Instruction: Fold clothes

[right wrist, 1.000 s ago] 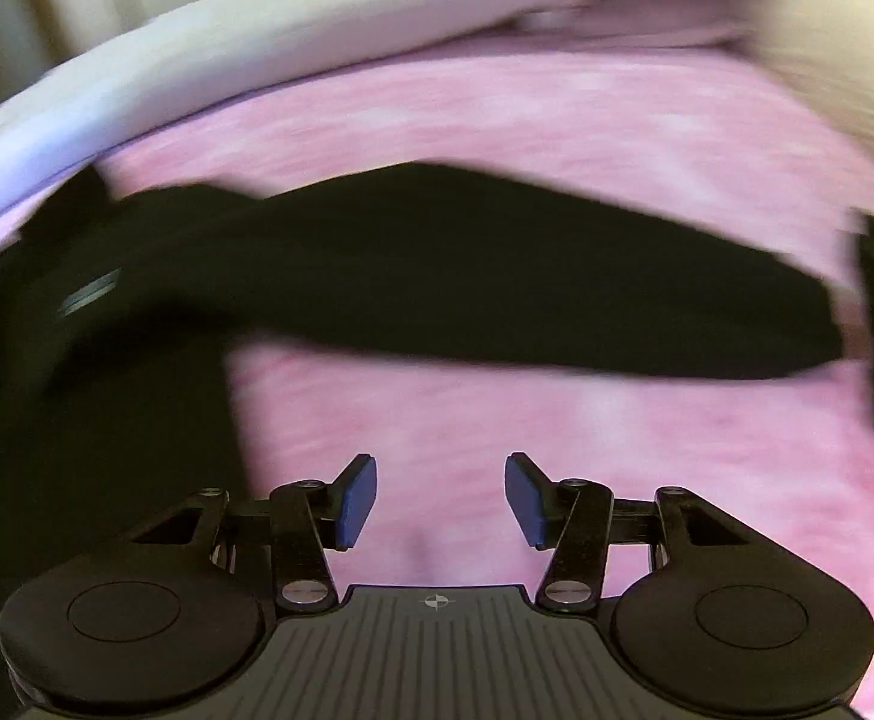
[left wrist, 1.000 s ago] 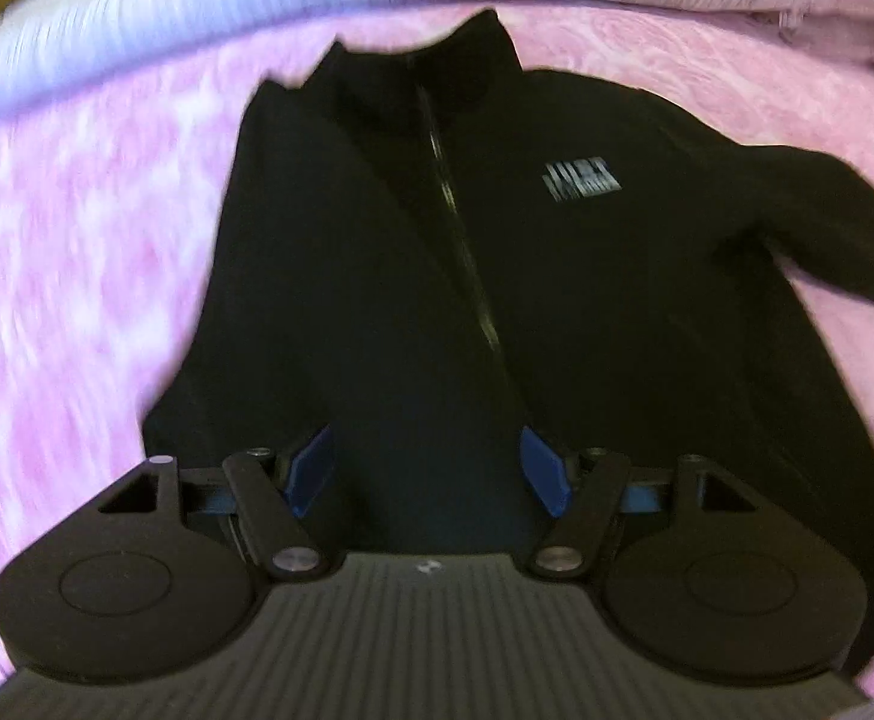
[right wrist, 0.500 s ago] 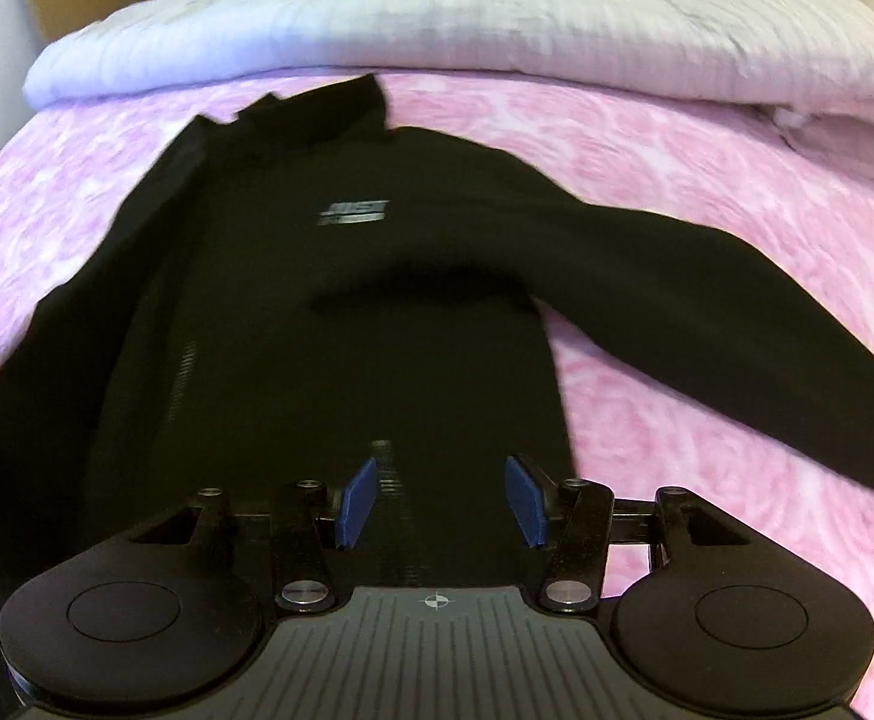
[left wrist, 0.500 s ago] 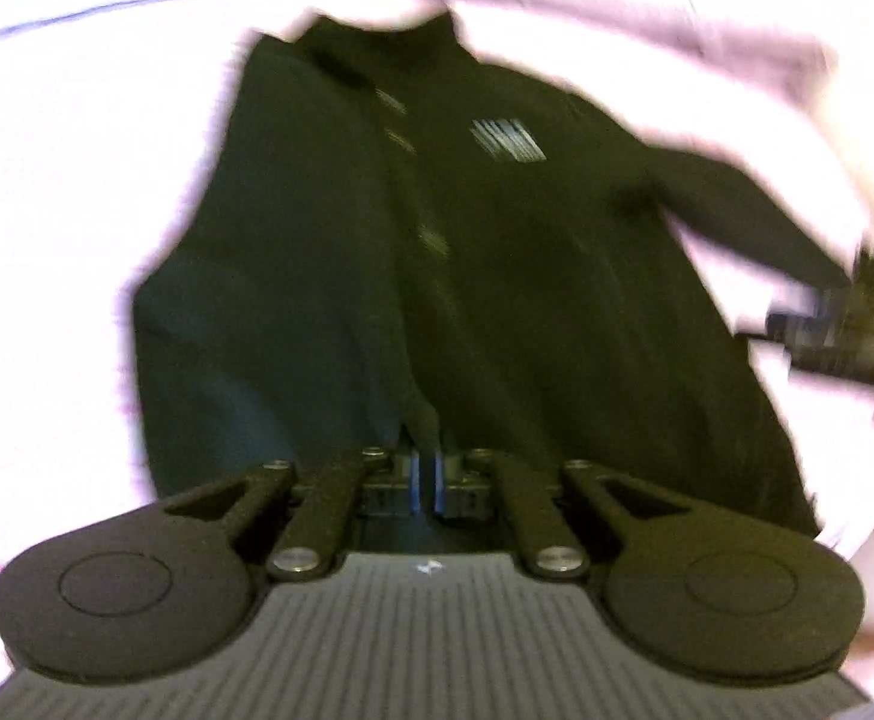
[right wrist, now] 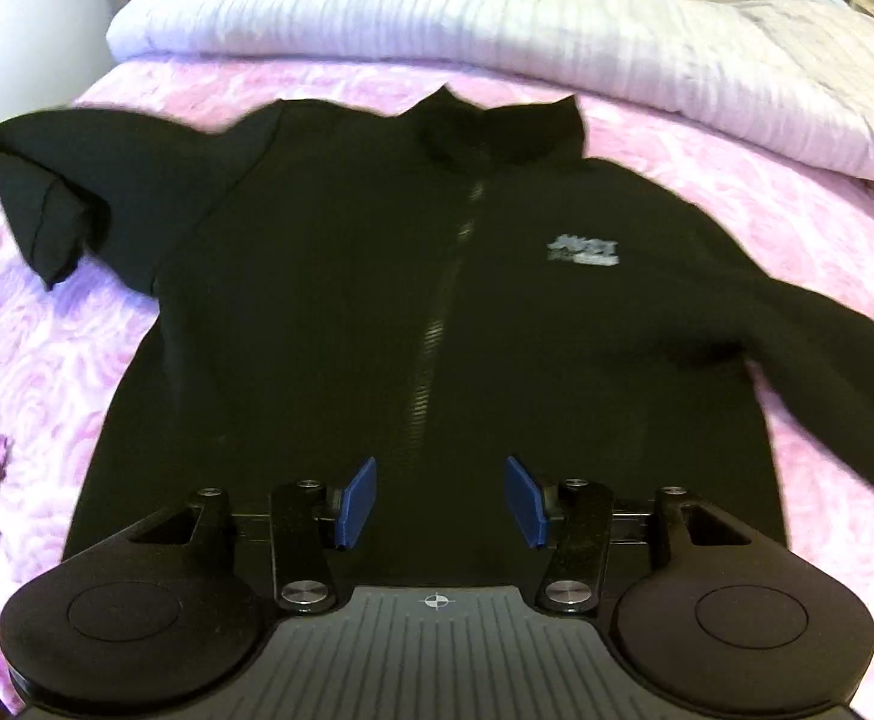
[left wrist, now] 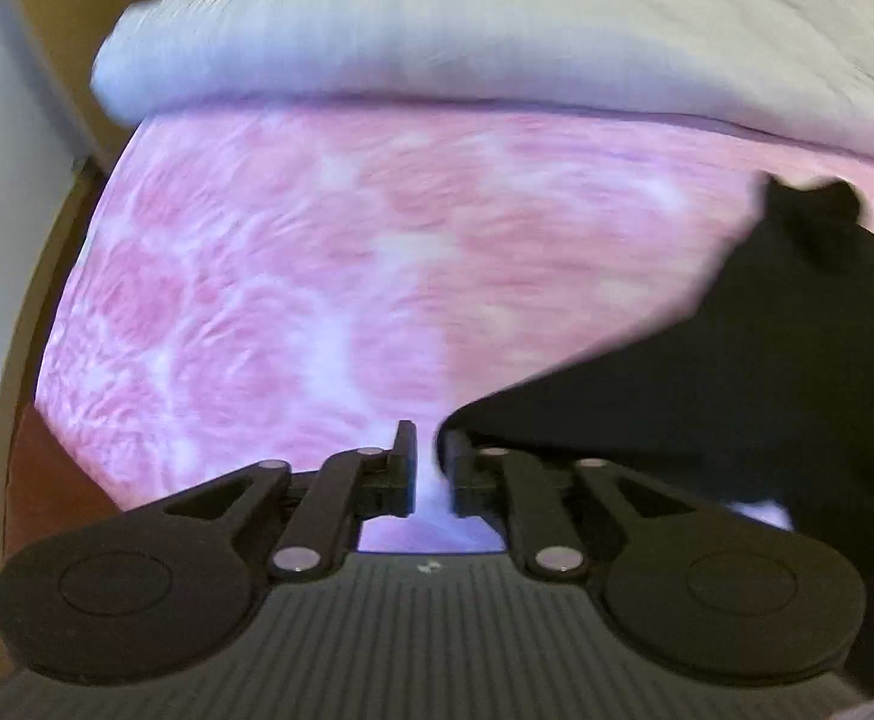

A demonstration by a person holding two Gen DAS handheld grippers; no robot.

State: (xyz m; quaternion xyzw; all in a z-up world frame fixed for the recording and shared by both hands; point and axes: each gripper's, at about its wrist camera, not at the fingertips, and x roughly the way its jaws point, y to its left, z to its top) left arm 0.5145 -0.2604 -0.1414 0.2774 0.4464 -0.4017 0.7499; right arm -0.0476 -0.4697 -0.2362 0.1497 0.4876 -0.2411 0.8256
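Observation:
A black zip jacket [right wrist: 413, 276] with a small grey chest logo lies front-up on the pink bedspread [right wrist: 29, 396]. In the right wrist view its left sleeve [right wrist: 59, 180] is lifted off the bed at the far left, and its right sleeve [right wrist: 827, 354] lies spread out to the right. My right gripper [right wrist: 437, 501] is open and empty above the jacket's hem. In the left wrist view my left gripper [left wrist: 428, 462] is nearly shut, with the black sleeve cloth [left wrist: 707, 396] at its right finger and running off right. Whether the cloth is pinched is unclear.
A folded white quilt [right wrist: 497, 18] lies across the head of the bed. The bed's left edge and a brown floor strip [left wrist: 47, 480] show in the left wrist view. Pink bedspread [left wrist: 347, 300] lies ahead of the left gripper.
My left gripper shut at the jacket, then swung left with the sleeve lifted. My right gripper moved from the right sleeve to over the jacket's hem, still open.

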